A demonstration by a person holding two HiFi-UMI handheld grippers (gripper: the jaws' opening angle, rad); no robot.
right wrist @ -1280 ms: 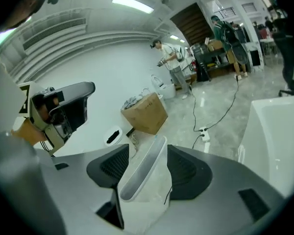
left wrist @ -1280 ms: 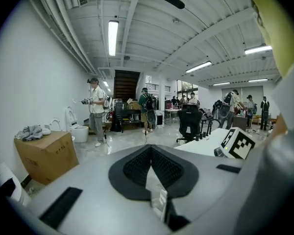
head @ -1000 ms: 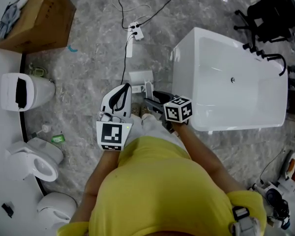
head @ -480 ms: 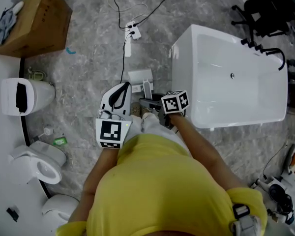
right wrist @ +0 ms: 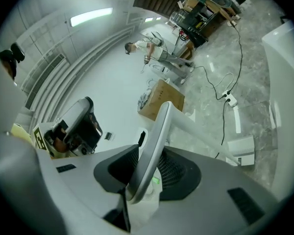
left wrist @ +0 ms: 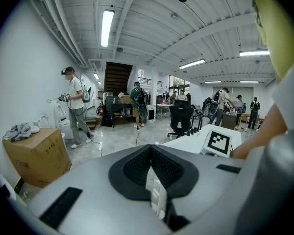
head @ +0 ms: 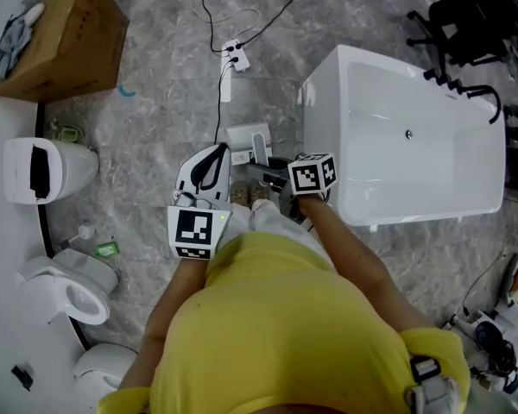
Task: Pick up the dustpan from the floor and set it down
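Note:
The white dustpan point(head: 247, 136) lies on the grey marble floor in front of the person's feet, and its long grey handle point(head: 260, 153) rises toward me. In the right gripper view the pan point(right wrist: 242, 151) rests on the floor while the handle point(right wrist: 159, 131) runs up between my jaws. My right gripper point(head: 272, 172) point(right wrist: 147, 168) is closing on that handle, with the pads against it. My left gripper point(head: 211, 155) point(left wrist: 150, 153) hangs just left of the dustpan, shut and empty, apart from it.
A white bathtub point(head: 406, 145) stands close on the right. A power strip point(head: 237, 54) and its cables lie beyond the dustpan. At the left are a cardboard box point(head: 60, 33), a white bin point(head: 43, 166) and a toilet point(head: 65, 287). A black chair point(head: 475, 15) stands far right.
My right gripper has shifted left onto the dustpan's handle, rolled somewhat, and its jaws have closed round it. The left gripper has stayed where it was.

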